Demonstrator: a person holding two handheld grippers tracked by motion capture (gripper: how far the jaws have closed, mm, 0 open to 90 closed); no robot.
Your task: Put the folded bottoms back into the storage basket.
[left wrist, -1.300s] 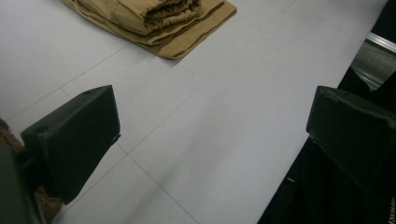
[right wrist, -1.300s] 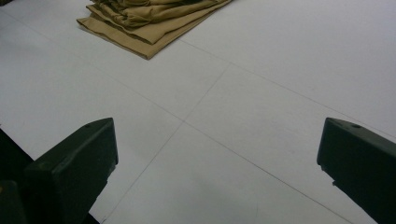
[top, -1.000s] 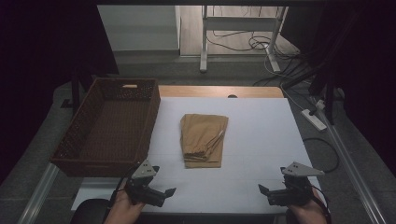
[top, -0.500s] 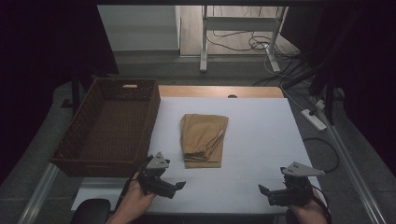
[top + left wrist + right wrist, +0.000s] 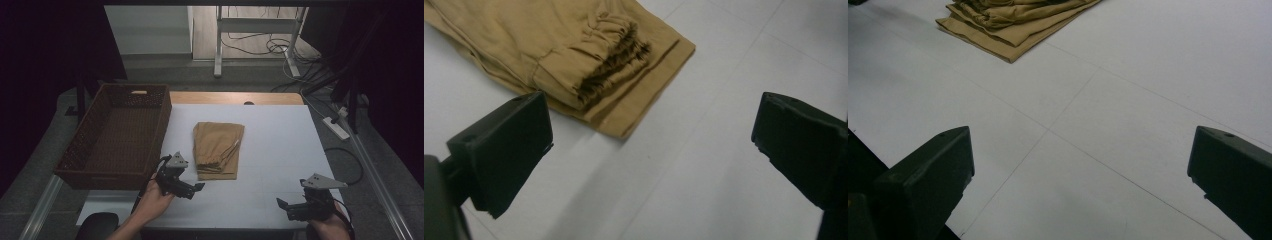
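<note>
Wicker basket (image 5: 117, 135) stood empty at the left side of the white counter (image 5: 280, 150), its long axis running near to far. Left tongs (image 5: 196, 188) hovered at the near left, beside the basket's near right corner, jaws spread wide and holding nothing. Folded tan trousers (image 5: 218, 149) lay flat at mid-counter, long axis near to far, just right of the basket. In the left gripper view the trousers (image 5: 574, 60) showed a gathered waistband edge and a near corner lying just beyond and a little left of the open jaws. Right tongs (image 5: 284, 206) sat at the near right edge, also spread and empty, well apart from the garment; in the right gripper view the trousers (image 5: 1013, 22) lay far off to the upper left across bare counter. Judgement: the left tongs were clearly the nearer, with the trousers' near short edge lying far and slightly right of them, so a short forward reach onto that edge looked the likely approach.
</note>
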